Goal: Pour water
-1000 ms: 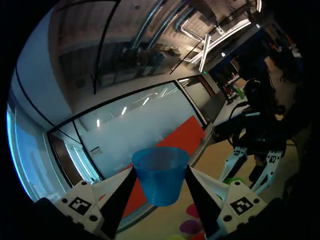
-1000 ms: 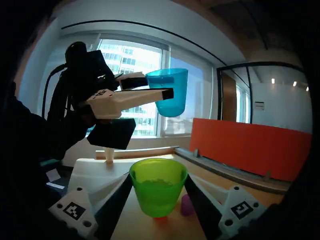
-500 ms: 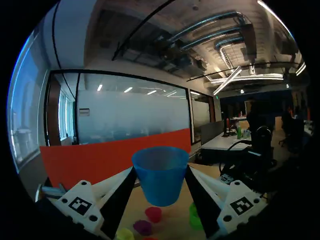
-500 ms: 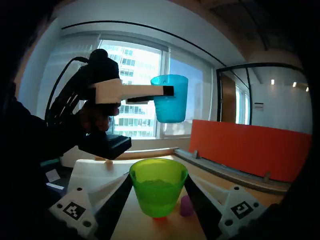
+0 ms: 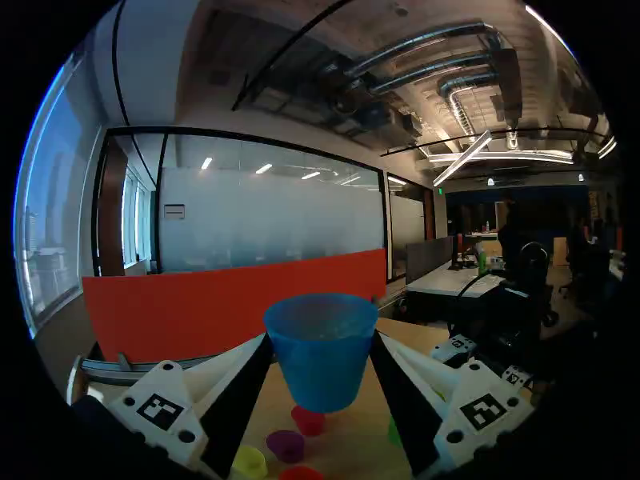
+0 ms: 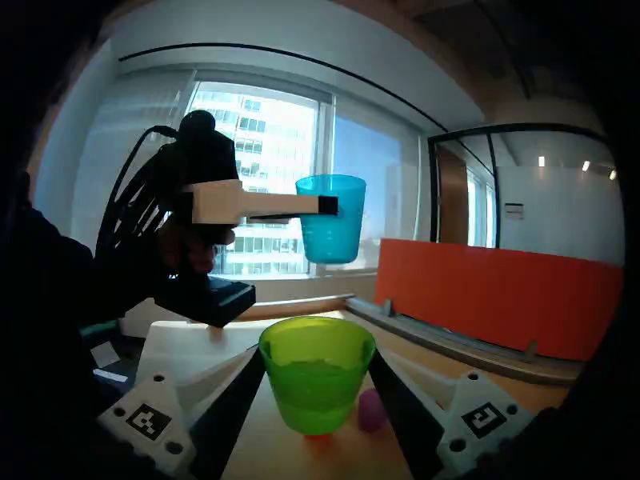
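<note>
In the left gripper view my left gripper (image 5: 322,364) is shut on a blue cup (image 5: 322,348), held upright above the table. In the right gripper view the same blue cup (image 6: 331,218) hangs level in the air, up and slightly left of my right gripper, with a hand (image 6: 188,244) holding that left tool. My right gripper (image 6: 318,376) is shut on a green cup (image 6: 317,373), upright, with liquid showing in its lower part. The right gripper's white fingers (image 5: 456,349) show low at the right of the left gripper view.
Small coloured cups stand on the wooden table (image 5: 352,444): a red one (image 5: 307,419), a purple one (image 5: 285,445), a yellow one (image 5: 248,462). A purple cup (image 6: 370,410) sits beside the green cup. An orange partition (image 6: 496,296) and a metal rail (image 6: 448,340) border the table's far side.
The left gripper swung from a tilted pose to level, bringing the blue cup upright. It then drifted slightly lower and farther from the right gripper. The green cup stayed still.
</note>
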Tool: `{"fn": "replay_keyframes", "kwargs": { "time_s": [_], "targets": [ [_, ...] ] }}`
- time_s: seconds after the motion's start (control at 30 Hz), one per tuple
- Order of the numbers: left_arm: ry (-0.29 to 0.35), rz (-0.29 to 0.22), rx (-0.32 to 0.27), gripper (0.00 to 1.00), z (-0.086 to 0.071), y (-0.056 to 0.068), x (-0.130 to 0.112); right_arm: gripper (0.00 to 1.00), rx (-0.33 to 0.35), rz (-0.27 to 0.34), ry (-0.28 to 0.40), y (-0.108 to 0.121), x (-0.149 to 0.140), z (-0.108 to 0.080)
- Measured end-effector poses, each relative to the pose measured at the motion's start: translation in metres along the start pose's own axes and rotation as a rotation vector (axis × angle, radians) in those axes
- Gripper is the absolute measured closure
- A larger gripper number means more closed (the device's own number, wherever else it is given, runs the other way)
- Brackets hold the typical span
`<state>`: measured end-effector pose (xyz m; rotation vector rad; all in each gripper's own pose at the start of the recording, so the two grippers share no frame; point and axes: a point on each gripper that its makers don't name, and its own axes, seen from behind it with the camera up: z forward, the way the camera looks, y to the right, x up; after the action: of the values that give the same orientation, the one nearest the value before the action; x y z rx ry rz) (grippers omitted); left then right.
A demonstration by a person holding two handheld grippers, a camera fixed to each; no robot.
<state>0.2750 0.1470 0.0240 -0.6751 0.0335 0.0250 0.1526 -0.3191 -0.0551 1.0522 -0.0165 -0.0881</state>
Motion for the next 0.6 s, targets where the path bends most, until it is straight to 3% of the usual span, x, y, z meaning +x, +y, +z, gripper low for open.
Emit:
{"fn": "replay_keyframes", "kwargs": {
  "time_s": [0.6],
  "targets": [
    [-0.048,0.001,-0.004,0.16,-0.013,0.001,-0.037,0.10,-0.075,0.004,-0.019,0.022,0.001,-0.039]
  ]
}}
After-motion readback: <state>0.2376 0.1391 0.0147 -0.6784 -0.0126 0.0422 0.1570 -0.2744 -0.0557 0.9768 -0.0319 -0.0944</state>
